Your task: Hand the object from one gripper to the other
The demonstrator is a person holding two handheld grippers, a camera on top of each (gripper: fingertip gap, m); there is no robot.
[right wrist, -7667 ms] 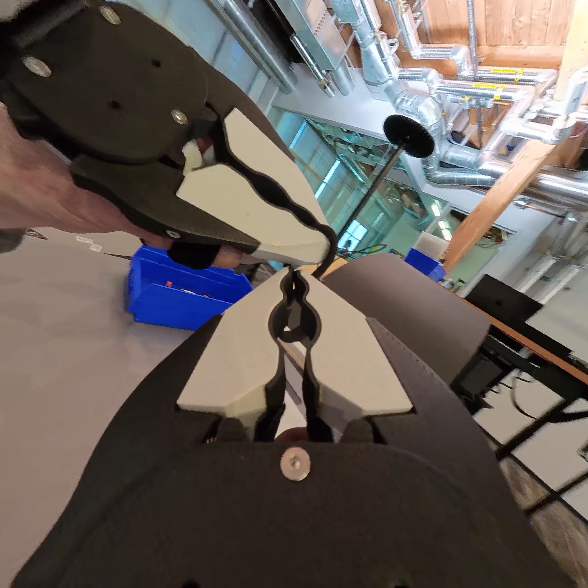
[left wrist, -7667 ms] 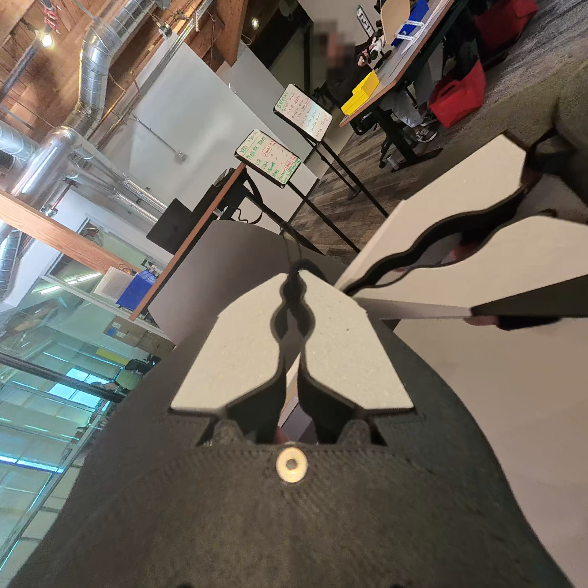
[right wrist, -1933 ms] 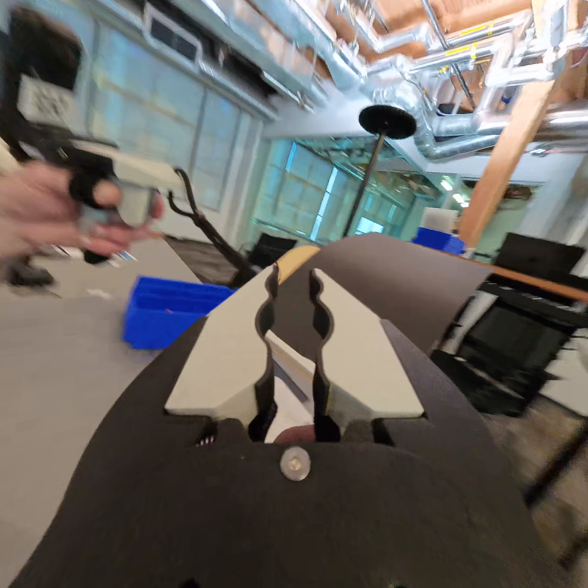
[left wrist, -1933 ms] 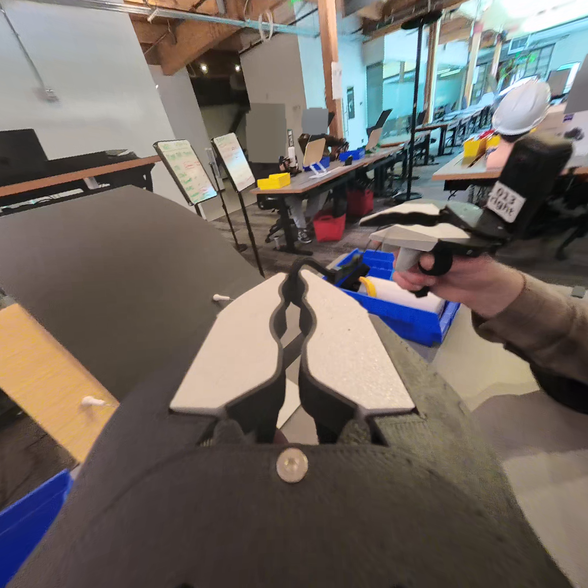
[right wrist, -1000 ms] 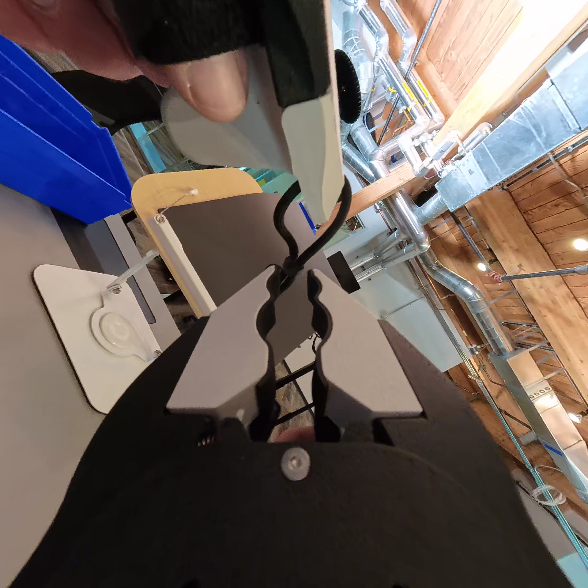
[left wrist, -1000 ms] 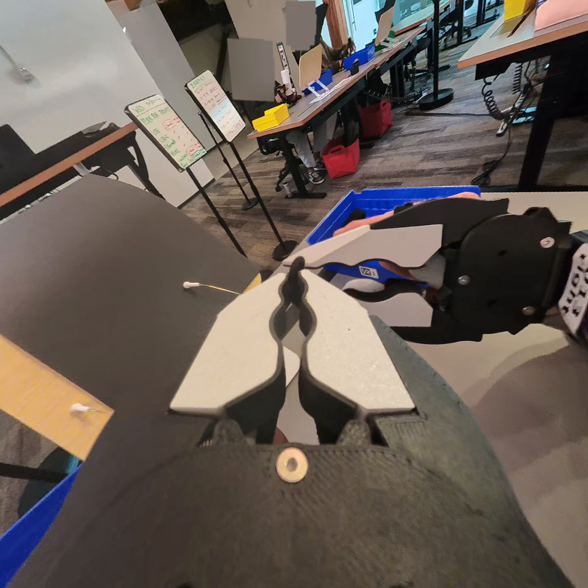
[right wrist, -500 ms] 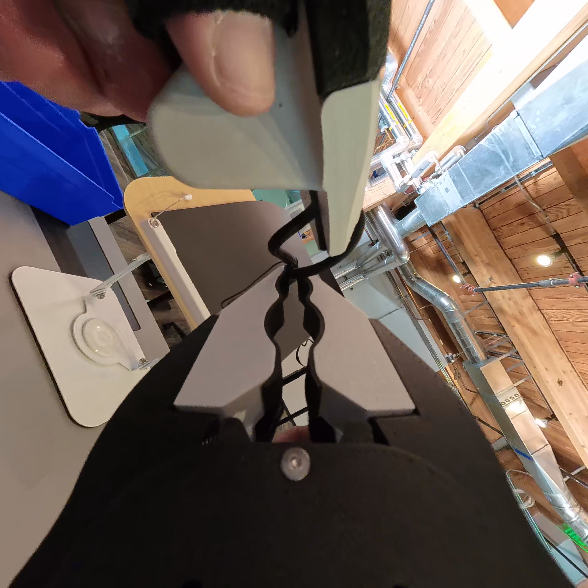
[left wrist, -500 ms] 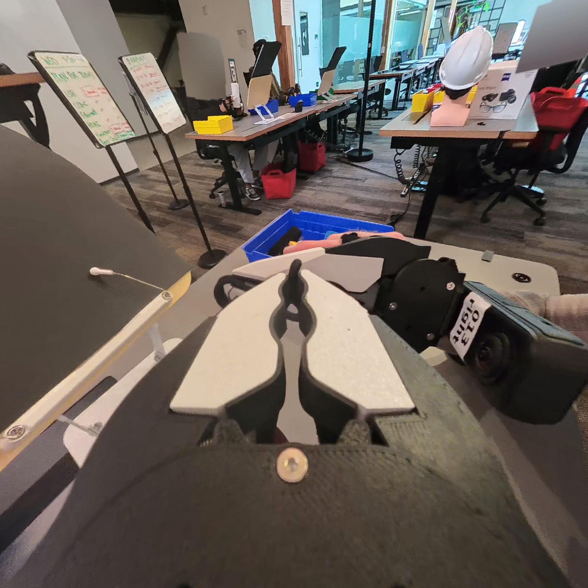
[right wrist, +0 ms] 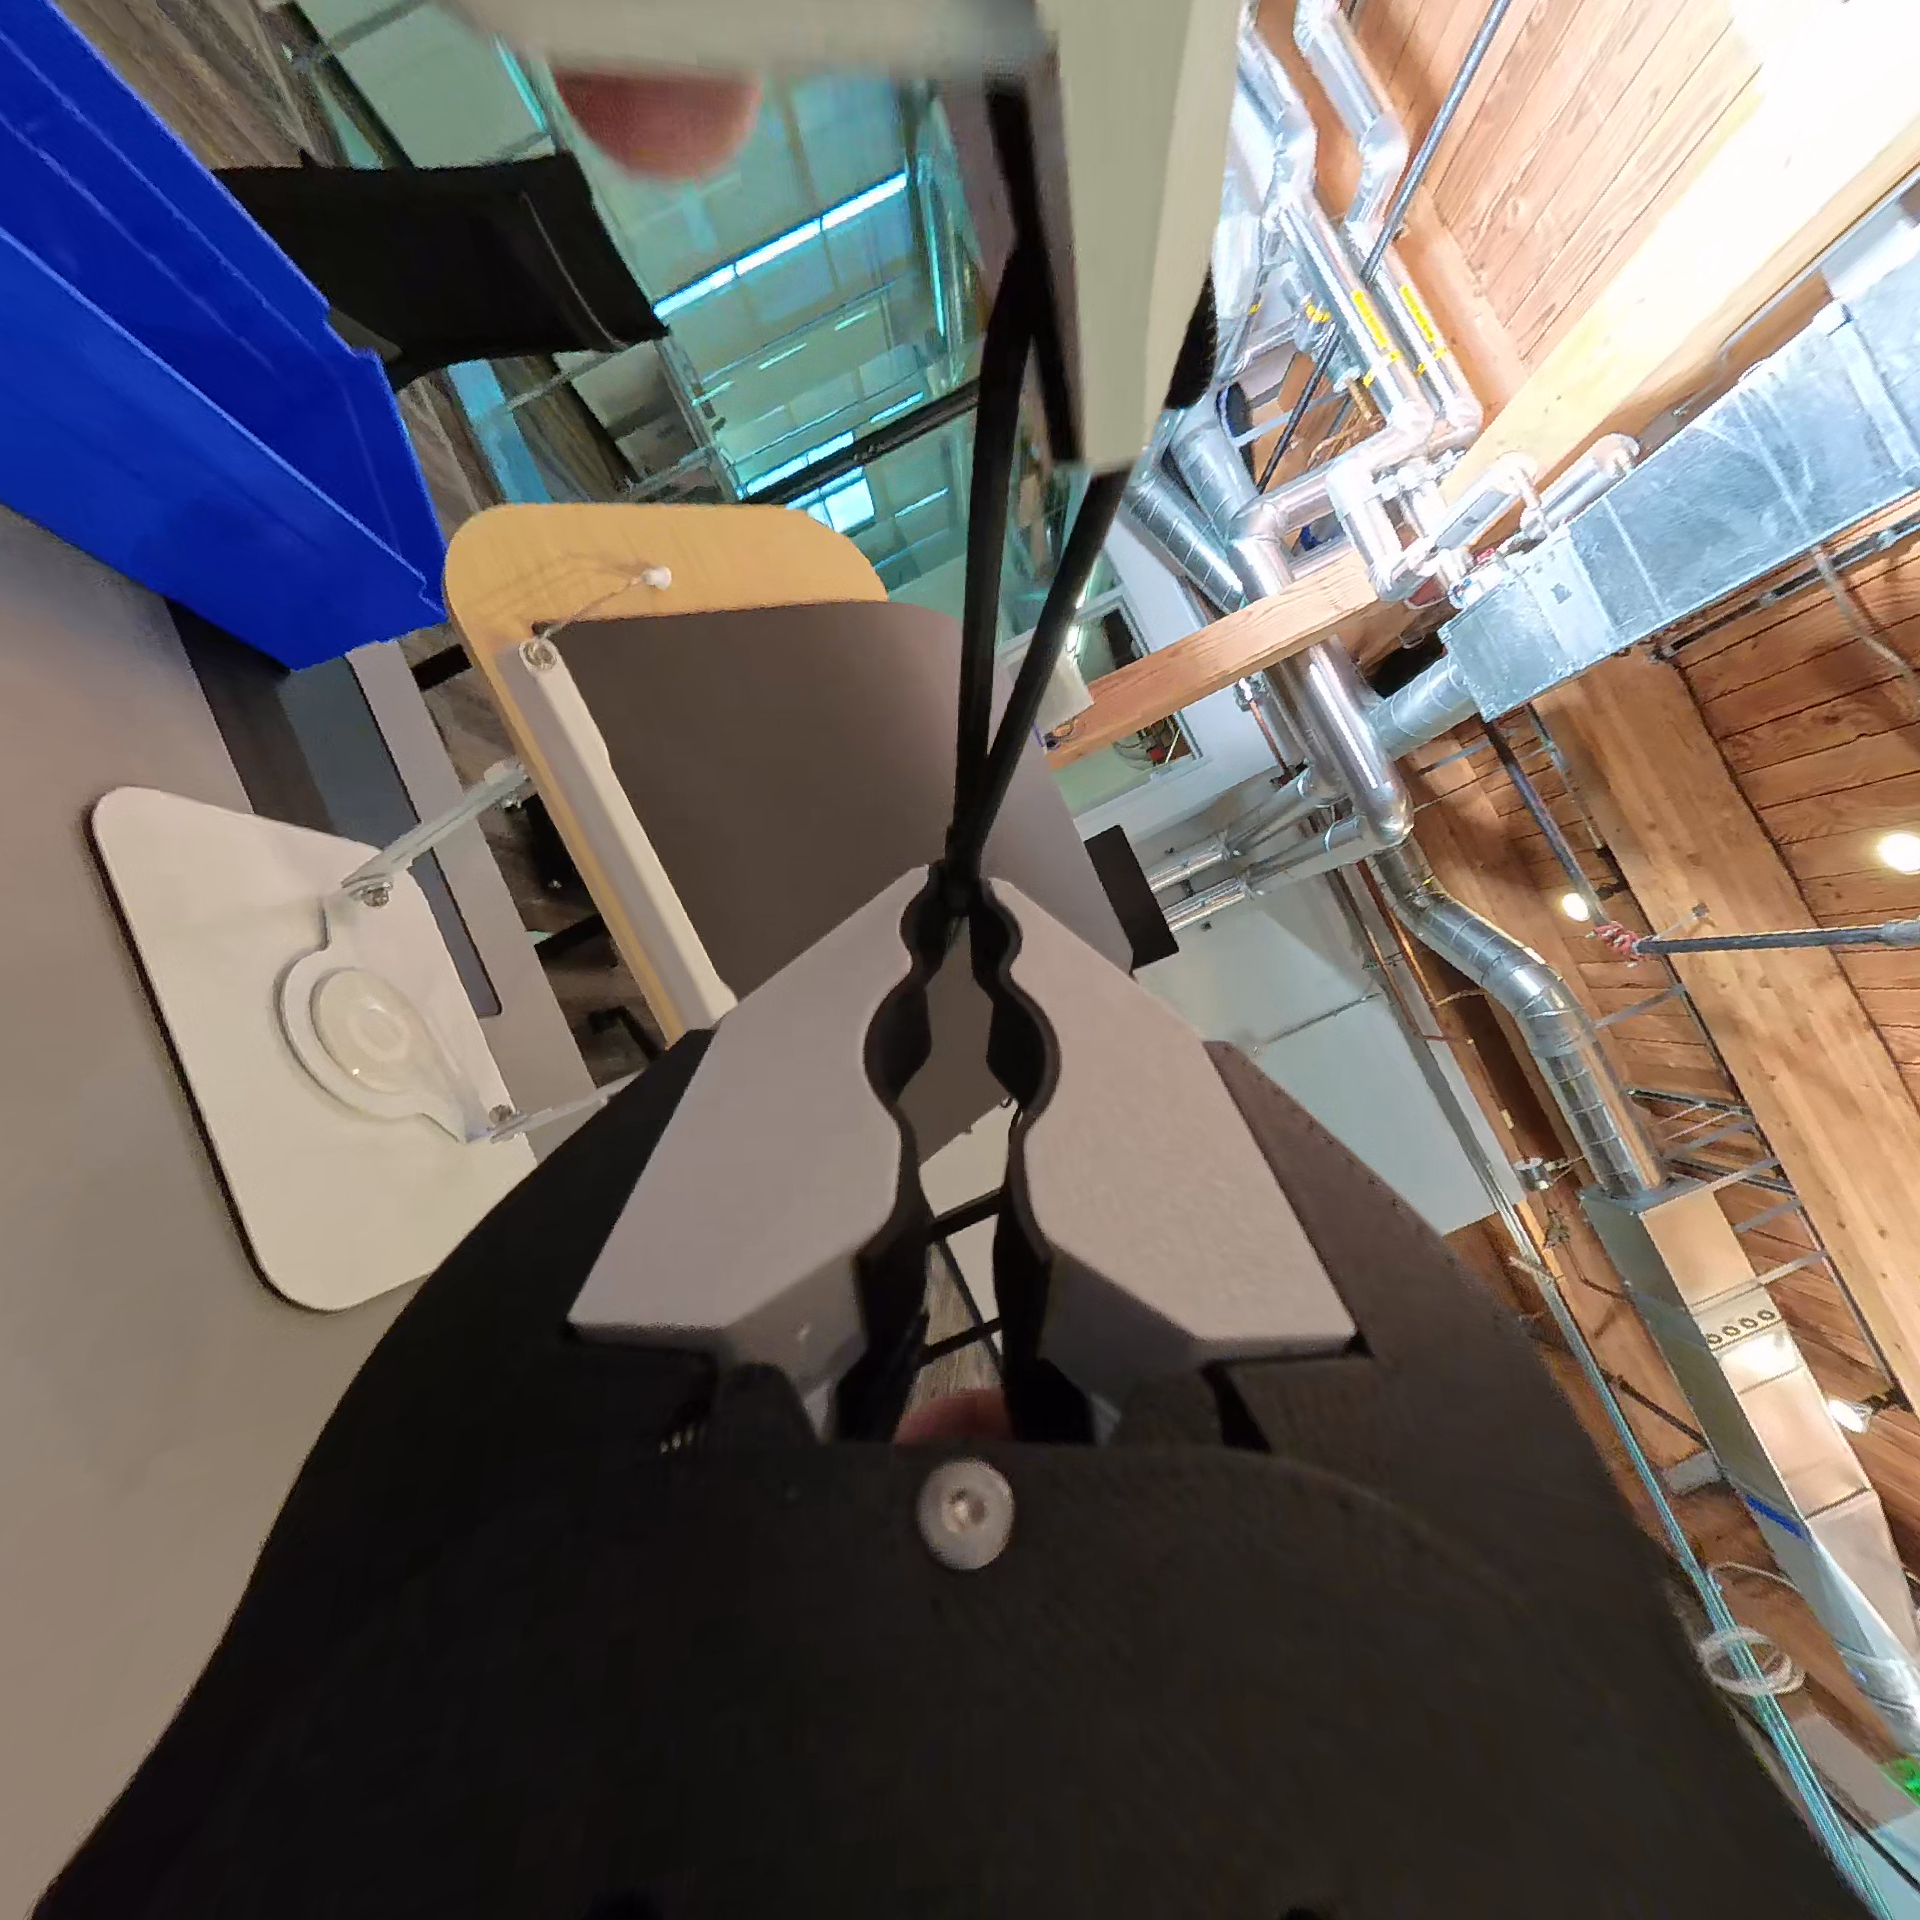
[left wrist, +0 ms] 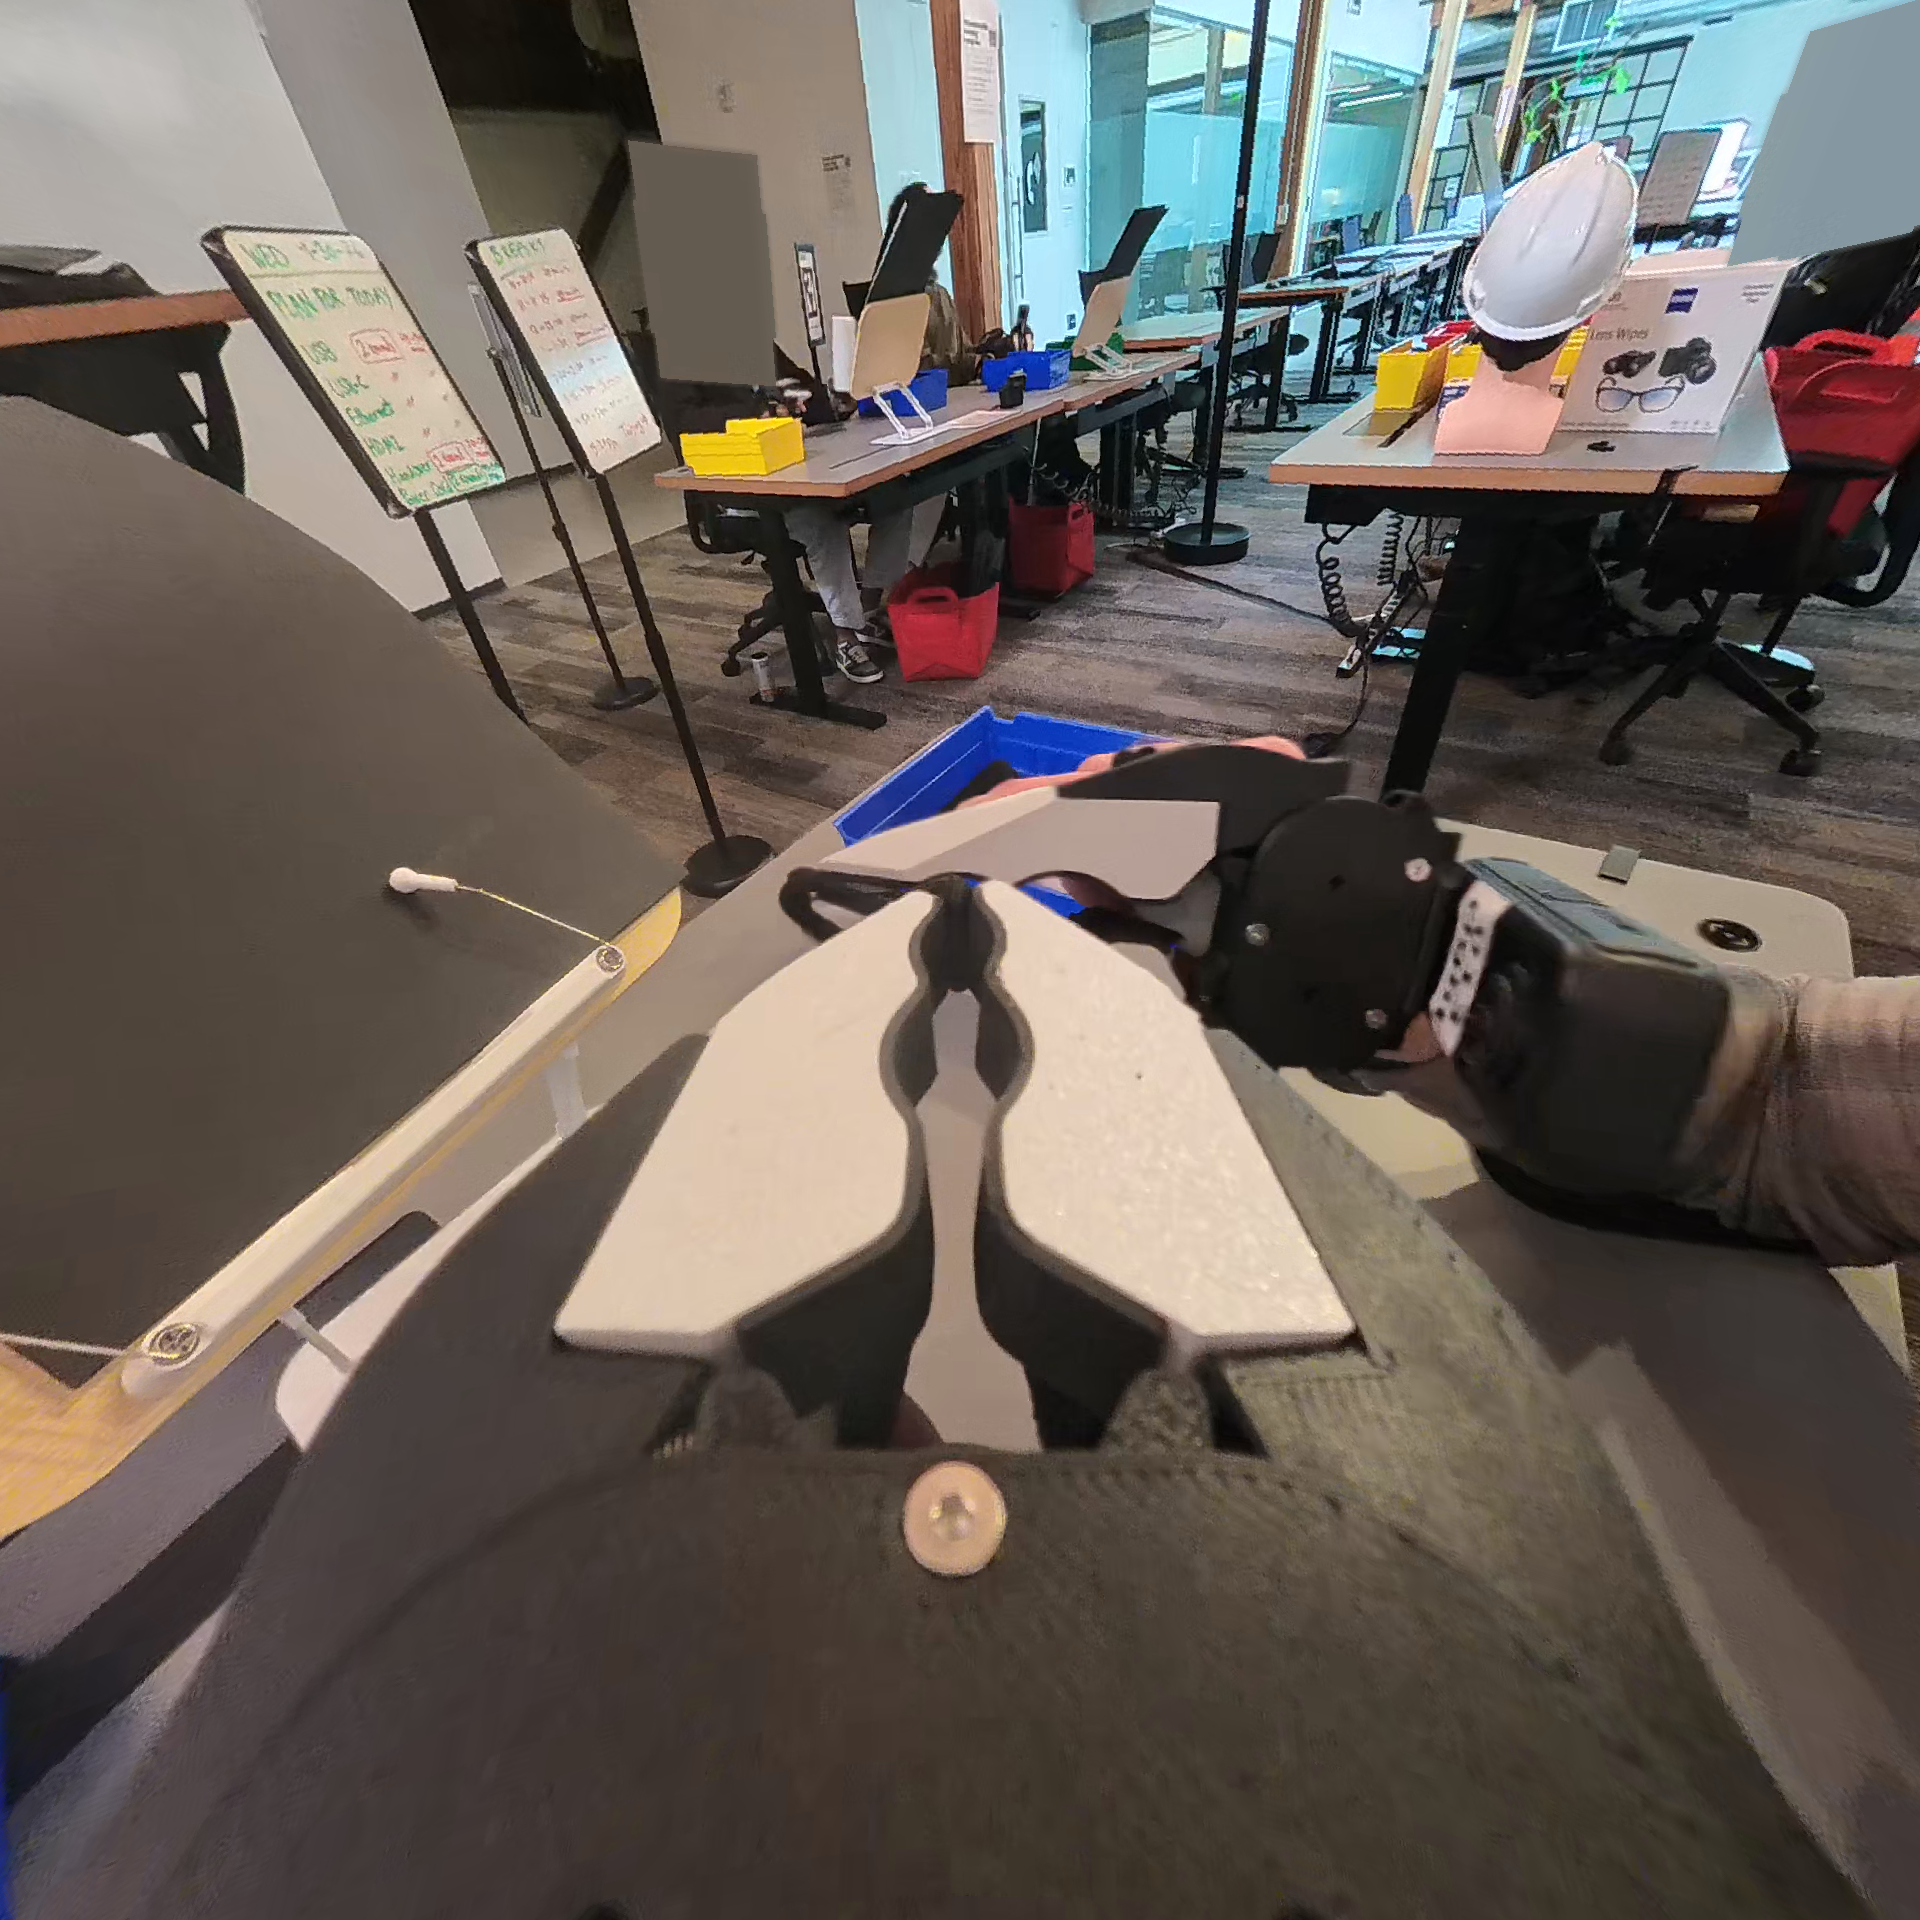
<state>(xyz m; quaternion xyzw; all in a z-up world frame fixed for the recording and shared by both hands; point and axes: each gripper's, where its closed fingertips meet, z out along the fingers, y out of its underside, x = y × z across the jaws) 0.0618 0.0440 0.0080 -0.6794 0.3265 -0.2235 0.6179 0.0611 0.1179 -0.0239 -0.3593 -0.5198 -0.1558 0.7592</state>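
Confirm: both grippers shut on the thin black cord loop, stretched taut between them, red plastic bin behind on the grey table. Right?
One error: the plastic bin is blue, not red, per the left wrist view. Otherwise right: left gripper and right gripper are both shut on the thin black cord loop, taut between them, above the grey table.

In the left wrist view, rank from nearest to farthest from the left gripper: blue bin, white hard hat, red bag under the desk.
From the left gripper:
1. Blue bin, just ahead on the table.
2. Red bag, on the floor beyond.
3. White hard hat, far right on a desk.
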